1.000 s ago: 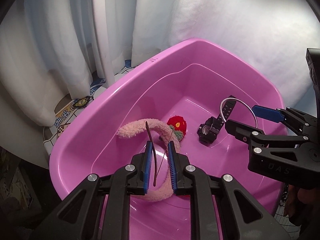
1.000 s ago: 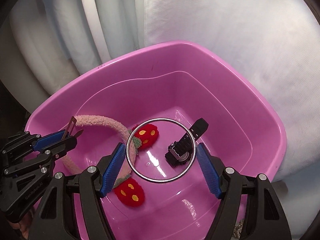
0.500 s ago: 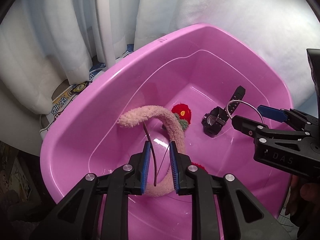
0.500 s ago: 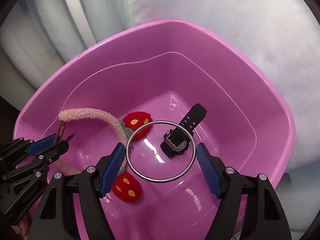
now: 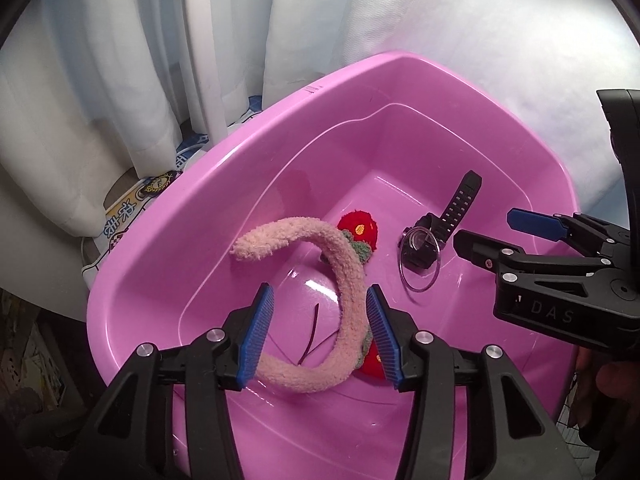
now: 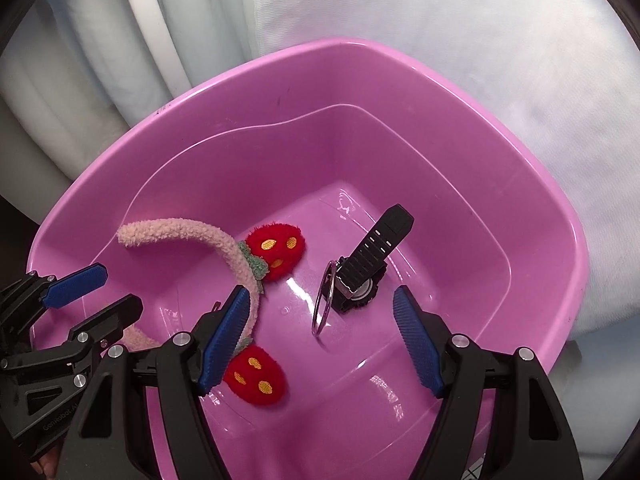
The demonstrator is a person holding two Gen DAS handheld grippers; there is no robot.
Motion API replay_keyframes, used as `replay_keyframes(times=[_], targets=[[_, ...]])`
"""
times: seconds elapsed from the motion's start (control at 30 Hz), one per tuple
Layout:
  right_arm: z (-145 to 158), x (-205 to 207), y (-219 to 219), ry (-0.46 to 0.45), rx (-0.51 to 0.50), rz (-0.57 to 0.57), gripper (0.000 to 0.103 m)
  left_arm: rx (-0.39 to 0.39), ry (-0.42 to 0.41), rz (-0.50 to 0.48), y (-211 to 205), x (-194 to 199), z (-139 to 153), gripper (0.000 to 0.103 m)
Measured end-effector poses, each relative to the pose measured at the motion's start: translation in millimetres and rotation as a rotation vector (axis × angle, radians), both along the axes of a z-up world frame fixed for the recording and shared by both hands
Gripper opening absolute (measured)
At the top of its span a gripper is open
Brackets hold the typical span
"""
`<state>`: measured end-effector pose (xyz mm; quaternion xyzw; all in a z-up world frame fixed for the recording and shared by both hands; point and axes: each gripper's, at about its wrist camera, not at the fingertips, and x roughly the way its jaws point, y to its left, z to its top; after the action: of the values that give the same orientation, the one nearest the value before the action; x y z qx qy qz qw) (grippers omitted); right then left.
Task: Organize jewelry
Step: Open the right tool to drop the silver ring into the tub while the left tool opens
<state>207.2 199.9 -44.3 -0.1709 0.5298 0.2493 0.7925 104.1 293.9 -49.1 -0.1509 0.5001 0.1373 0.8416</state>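
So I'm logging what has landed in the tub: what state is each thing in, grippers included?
Pink plastic tub: upright, holding the items.
Fuzzy pink strawberry headband: lying in the tub.
Black digital watch: on the tub floor.
Thin metal bangle: released, on edge against the watch.
Thin dark hairpin: on the tub floor.
Left gripper: opening, empty.
Right gripper: open, empty.

Both views looked down steeply from close above, one from each side, the same pink tub (image 5: 280, 128) (image 6: 400, 64) shared.
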Motion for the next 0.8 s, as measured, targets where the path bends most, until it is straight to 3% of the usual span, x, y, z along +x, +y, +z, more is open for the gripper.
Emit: replay_keyframes(times=[0.17,0.37,0.8], targets=[[1.1,-2.2,0.1,-0.007,-0.002,0.001,0.071,0.004,-0.006,-0.001,-0.6,-2.4,3.2,0.051],[3.4,-4.1,-0.7,-0.007,0.01,-0.008,0.071,0.024,-0.027,-0.002,-3.2,-6.3,11.0,0.067],[15.1,-12.9,-2.4,-0.036,0.023,-0.019,0.071,0.052,-0.034,0.005,-2.5,-17.5,20.3,0.08]])
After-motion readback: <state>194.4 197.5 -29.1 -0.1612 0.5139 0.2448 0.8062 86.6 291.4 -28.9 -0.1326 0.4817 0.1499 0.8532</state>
